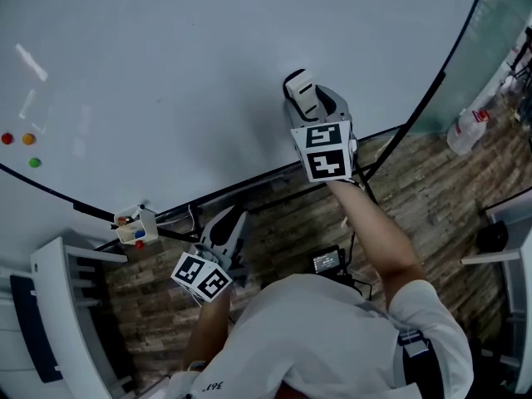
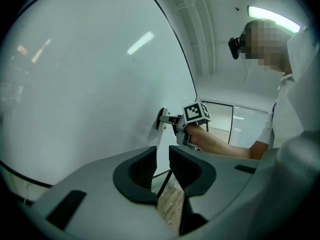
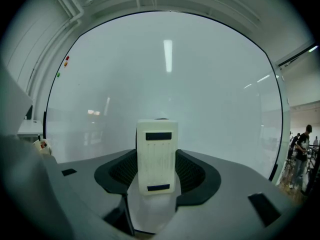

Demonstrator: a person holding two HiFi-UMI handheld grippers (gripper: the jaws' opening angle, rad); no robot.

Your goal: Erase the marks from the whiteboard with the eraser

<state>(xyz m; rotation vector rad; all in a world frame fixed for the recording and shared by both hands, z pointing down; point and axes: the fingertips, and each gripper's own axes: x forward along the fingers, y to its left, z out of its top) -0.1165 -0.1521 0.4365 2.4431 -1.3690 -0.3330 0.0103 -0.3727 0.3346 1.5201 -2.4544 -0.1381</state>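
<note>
The whiteboard [image 1: 208, 73] fills the upper head view, and I see no marks on it. My right gripper [image 1: 306, 100] is shut on a white block eraser [image 1: 299, 88], whose far end is pressed against the board near its lower edge. In the right gripper view the eraser [image 3: 157, 156] stands upright between the jaws of the right gripper [image 3: 156, 170], with the board [image 3: 165, 74] close ahead. My left gripper [image 1: 233, 223] hangs low, below the board's edge. Its jaws [image 2: 162, 166] are nearly together with nothing between them. From there the eraser [image 2: 162, 119] shows against the board.
Red [image 1: 7, 139], orange [image 1: 28, 139] and green [image 1: 34, 163] magnets sit at the board's left. A small holder [image 1: 135, 227] with markers hangs at the lower edge. A plastic bottle [image 1: 465, 130] stands on the wood floor at right. White furniture [image 1: 58, 306] is at lower left.
</note>
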